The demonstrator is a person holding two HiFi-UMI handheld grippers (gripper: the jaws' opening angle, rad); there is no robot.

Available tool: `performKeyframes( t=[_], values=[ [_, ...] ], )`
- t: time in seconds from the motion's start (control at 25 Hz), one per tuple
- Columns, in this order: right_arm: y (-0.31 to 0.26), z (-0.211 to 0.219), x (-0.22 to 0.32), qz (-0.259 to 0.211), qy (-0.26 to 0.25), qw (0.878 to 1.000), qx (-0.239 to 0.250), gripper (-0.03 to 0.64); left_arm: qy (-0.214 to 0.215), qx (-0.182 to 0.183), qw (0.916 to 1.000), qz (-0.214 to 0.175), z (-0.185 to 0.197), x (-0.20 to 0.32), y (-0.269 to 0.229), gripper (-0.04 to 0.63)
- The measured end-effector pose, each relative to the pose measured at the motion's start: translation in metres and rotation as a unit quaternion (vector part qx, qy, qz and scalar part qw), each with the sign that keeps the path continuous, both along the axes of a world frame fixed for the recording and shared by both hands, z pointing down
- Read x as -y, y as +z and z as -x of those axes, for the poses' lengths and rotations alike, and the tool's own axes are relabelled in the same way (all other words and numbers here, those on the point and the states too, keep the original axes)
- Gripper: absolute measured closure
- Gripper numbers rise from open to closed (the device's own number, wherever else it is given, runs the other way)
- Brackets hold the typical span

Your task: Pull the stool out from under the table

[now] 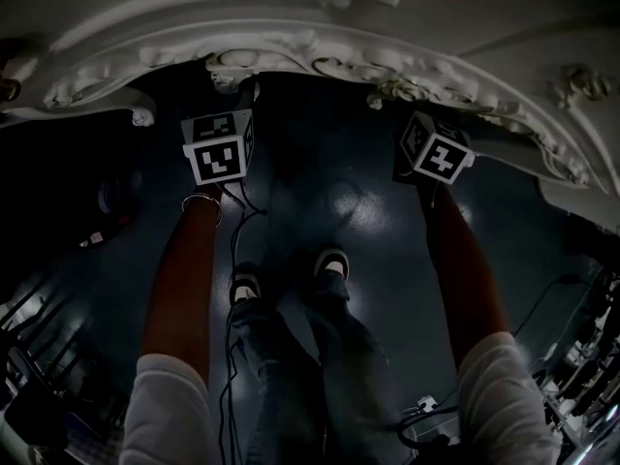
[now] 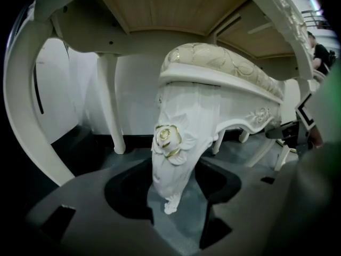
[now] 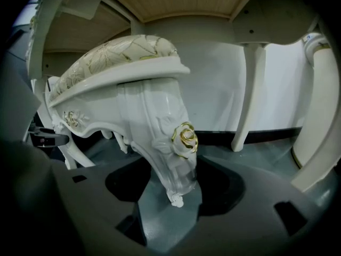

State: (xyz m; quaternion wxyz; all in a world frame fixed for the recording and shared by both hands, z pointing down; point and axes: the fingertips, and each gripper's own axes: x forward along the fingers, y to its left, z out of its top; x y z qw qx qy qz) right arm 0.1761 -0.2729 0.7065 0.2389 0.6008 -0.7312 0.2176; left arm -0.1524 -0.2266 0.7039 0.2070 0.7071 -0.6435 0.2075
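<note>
Stool (image 2: 224, 68) legs stand ungripped inside the wide-open left claw (image 2: 176, 217) and right claw (image 3: 169, 223).

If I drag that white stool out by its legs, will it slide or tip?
Probably stiff: the stool looks like carved, solid wood. Likely slides on the smooth floor, but its narrow feet could catch and tip it. The carved roses may chip.

Stool (image 2: 176, 137) — in the head view, wholly behind the table (image 1: 291, 8) edge

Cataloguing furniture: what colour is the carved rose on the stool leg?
White petals edged in gold; the rose shows best in the right gripper view.
</note>
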Motion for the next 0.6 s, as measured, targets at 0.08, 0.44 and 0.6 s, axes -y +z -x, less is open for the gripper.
performKeyframes(
  t=[0.08, 0.44, 0.6],
  values=[
    [0.000, 0.000, 0.000, 0.000, -0.005, 1.000, -0.006, 0.358, -0.006, 0.001, 1.0000, -0.001, 0.001, -0.001, 0.000, 0.334],
    [0.000, -0.001, -0.005, 0.010, -0.009, 1.000, -0.016, 0.360, 0.003, -0.003, 0.9999, 0.016, 0.000, -0.008, 0.000, 0.344],
    [0.001, -0.002, -0.023, 0.018, -0.002, 1.000, -0.009, 0.360, 0.005, -0.001, 0.9998, 0.017, -0.002, -0.021, 0.000, 0.344]
  ],
)
